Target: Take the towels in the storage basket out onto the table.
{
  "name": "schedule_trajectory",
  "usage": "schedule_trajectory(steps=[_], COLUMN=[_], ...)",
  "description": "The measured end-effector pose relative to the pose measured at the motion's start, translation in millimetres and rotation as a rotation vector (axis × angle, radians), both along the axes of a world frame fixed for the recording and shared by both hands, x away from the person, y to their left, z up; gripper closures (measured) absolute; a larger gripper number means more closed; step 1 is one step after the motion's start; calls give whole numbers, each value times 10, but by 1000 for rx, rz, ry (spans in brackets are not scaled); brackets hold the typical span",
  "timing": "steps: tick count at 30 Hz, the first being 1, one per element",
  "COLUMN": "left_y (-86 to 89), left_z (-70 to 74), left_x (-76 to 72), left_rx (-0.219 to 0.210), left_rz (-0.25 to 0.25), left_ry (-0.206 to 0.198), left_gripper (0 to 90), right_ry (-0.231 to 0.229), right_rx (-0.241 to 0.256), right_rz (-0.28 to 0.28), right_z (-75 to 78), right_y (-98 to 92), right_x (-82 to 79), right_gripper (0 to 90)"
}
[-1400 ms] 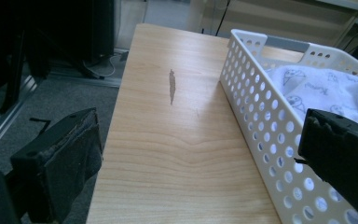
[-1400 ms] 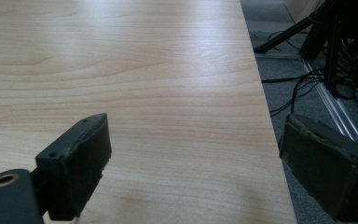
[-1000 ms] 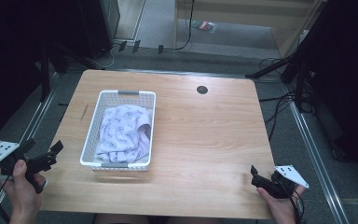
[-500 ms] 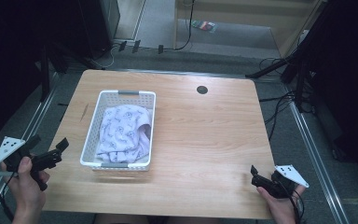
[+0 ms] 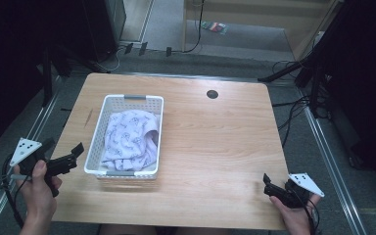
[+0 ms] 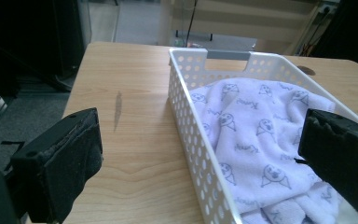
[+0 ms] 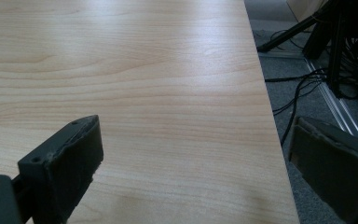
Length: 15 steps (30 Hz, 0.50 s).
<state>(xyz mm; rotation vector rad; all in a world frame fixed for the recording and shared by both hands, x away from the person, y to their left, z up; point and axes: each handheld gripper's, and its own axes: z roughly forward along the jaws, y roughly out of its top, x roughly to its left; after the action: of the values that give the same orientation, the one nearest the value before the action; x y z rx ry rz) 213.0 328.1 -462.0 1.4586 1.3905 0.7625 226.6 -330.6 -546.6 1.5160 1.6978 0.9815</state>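
The left hand comes in over the counter's near-left corner, holding the left gripper level and aimed toward the white basket. The basket stands on the left half of the counter, long sides running front to back, with a printed white cloth bundled inside. From the left gripper view, the basket's near-left wall lies between the widely spread jaws, which touch nothing. The right hand rests at the near-right corner; the right gripper has its jaws spread wide over bare wood at the counter's right edge, holding nothing.
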Motion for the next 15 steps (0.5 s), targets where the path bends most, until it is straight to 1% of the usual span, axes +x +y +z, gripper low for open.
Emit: schedule_trajectory(steps=[2, 3, 15], left_y=[-25, -80, -370], left_z=[8, 24, 103], left_x=[11, 40, 214], left_rx=[-2, 2, 10], left_rz=[-1, -13, -60], left_ry=[-1, -3, -6], left_gripper=[0, 0, 0], right_ry=[-1, -1, -3], right_rx=[1, 0, 3], right_rz=[1, 1, 5], right_z=[0, 0, 0], right_y=[1, 1, 1], right_x=[0, -2, -5], right_gripper=[31, 31, 31])
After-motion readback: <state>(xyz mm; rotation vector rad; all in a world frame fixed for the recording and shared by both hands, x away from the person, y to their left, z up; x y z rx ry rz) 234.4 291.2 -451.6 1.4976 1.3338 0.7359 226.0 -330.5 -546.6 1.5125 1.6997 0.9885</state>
